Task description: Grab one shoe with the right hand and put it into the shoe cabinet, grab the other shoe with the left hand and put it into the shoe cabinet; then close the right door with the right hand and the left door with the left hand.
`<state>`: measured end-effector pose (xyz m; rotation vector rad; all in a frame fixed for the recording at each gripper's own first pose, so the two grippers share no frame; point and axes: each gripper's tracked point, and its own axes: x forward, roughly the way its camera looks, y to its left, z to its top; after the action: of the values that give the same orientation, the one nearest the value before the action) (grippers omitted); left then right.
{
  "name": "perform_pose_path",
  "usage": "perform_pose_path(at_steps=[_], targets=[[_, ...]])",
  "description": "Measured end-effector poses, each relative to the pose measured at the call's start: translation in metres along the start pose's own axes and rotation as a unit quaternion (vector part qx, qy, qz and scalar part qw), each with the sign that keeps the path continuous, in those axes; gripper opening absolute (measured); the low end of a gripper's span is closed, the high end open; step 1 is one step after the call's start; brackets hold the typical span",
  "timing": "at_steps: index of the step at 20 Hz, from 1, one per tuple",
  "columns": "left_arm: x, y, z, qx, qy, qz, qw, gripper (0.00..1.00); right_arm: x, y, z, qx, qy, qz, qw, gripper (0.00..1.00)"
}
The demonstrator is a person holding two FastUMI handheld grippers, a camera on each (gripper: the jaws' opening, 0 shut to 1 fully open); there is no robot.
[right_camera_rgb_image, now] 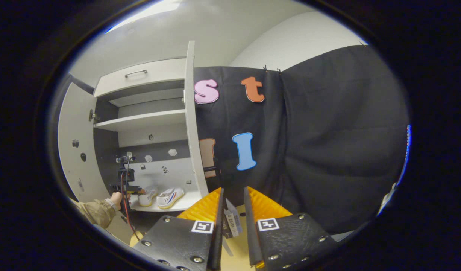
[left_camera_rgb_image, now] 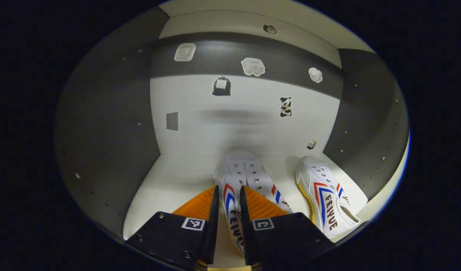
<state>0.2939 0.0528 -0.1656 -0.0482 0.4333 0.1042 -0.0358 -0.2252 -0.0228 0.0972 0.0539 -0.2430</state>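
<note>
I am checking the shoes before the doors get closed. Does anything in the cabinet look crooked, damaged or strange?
Nothing stands out. Both shoes sit upright on the cabinet floor, toes toward the back: the right shoe lies free, and the left gripper holds the left shoe by its side wall. Both doors are open.

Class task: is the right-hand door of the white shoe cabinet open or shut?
Open. In the right gripper view, the white right-hand door stands edge-on, swung out, exposing the shelves and both white canvas shoes.

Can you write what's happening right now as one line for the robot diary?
stage: second shoe going in | left gripper: shut on left shoe | right shoe: on cabinet floor | right gripper: outside, empty | doors: open
</note>
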Motion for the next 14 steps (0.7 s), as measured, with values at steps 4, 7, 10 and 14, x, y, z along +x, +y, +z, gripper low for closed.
perform_pose_path(at_steps=[4,7,10,14], targets=[[-0.03,-0.002,0.022,0.014,-0.035,0.002,0.999,0.63,0.003,-0.002,-0.005,0.006,0.008,0.011,1.0,0.37],[-0.065,-0.008,0.037,0.011,-0.061,0.0,0.998,0.67,0.016,-0.003,-0.009,-0.004,0.013,0.018,1.0,0.52],[-0.112,-0.017,0.054,0.019,-0.101,-0.002,0.995,0.84,0.024,-0.001,-0.007,-0.01,0.012,0.029,0.999,0.59],[-0.18,-0.035,0.064,0.028,-0.139,-0.01,0.99,0.99,0.044,0.001,-0.01,-0.024,0.017,0.035,0.999,0.82]])
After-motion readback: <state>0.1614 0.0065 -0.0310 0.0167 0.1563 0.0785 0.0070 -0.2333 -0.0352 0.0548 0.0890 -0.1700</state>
